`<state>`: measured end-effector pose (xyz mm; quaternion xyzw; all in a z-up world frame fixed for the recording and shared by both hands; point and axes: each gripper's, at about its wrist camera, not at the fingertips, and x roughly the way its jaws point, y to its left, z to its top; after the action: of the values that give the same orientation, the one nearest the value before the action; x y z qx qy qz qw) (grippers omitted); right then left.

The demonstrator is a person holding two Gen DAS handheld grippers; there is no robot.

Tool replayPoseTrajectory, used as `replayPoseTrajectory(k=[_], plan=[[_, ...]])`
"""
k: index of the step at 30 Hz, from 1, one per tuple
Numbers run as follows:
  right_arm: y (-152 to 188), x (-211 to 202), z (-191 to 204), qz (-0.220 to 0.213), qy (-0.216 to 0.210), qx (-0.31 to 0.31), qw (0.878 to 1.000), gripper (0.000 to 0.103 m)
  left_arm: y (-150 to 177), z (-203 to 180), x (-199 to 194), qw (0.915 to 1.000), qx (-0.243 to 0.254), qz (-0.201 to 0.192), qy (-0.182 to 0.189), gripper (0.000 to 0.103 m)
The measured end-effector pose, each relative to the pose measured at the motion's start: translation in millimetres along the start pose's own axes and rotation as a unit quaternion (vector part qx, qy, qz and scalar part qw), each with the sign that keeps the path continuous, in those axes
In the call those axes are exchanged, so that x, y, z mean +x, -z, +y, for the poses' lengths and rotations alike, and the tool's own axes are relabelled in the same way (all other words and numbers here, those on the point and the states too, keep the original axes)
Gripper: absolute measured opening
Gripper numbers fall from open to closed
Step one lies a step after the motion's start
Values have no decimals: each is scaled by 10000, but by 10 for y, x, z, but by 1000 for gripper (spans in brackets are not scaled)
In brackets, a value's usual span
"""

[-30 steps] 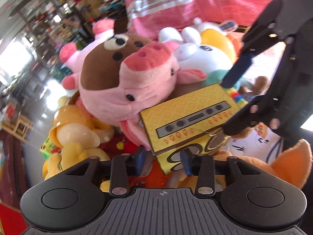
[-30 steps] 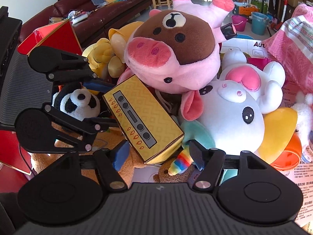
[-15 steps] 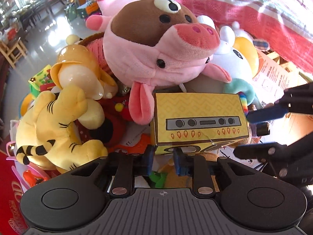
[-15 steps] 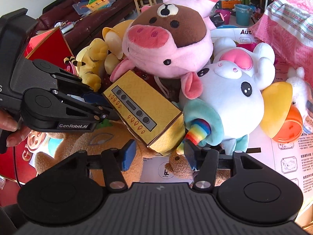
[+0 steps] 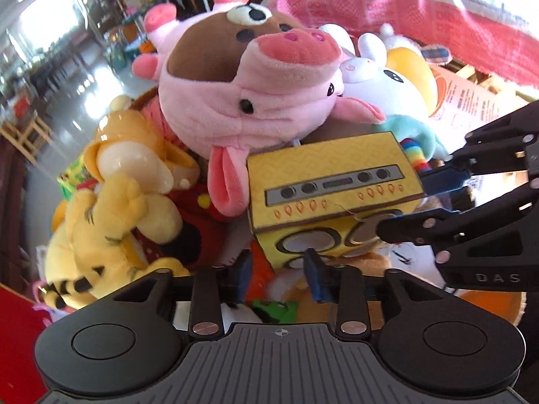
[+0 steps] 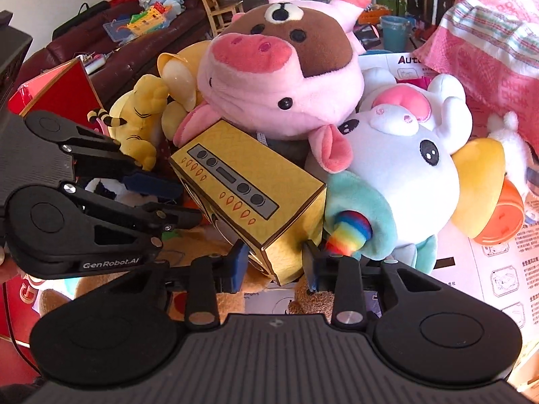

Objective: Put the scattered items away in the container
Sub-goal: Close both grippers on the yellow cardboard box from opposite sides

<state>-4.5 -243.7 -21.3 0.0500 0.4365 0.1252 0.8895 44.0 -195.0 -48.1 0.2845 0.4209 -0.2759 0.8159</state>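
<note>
Atop plush heap (image 6: 397,168), yellow box (image 6: 249,198) between closing right tool (image 6: 274,262).

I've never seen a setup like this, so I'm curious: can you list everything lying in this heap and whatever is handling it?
cardboard radio: 1, yellow, front of the heap
pig plush: 1, pink and brown, on top, behind the radio
unicorn plush: 1, white with a rainbow patch, right of the radio
tiger plush: 1, yellow with black stripes, left of the heap
blanket: 1, pink striped, far right
right gripper: 1, black, jaws closing around the radio's near end
left gripper: 1, black, jaws opening below the radio
</note>
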Motion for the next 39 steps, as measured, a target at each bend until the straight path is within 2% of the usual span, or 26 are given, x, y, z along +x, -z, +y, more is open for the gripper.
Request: replayPoseTrajectory(k=[4,8,11,16,20,22,23,24,25,37,39], plan=[[7,33,-46,34,42,174,9998,40,-65,-4,80,9999,-95,61,88,55],[-1,58,-76,-15,-25,499,9988,41,-78,95,65,9974,-564,96,432,55],[7,61,-62,-69,-18,489,9988,42,-77,150,-15,9977,-577,-10,366,63],[14,56,-72,-93,-19,488,9988,42,-117,240,-66,9967,-675,-117,434,66],[19,45,-92,-62,1,470,9989,43,-109,206,34,9970,-696,-60,319,66],[34,35,-102,-48,21,482,9988,44,-103,228,81,9953,-862,-39,433,64],[43,35,-111,-36,28,500,9987,44,-79,248,77,9942,-954,-44,496,58],[48,32,-117,-36,29,524,9986,45,-76,257,82,9928,-1040,-45,590,33],[51,28,-121,-38,36,544,9985,45,-73,266,85,9911,-1112,-17,726,24],[112,-53,-145,-110,180,701,9973,45,53,164,-17,9909,-963,82,938,24],[106,-63,-133,-148,168,708,9972,46,48,139,-1,9910,-951,70,939,26]])
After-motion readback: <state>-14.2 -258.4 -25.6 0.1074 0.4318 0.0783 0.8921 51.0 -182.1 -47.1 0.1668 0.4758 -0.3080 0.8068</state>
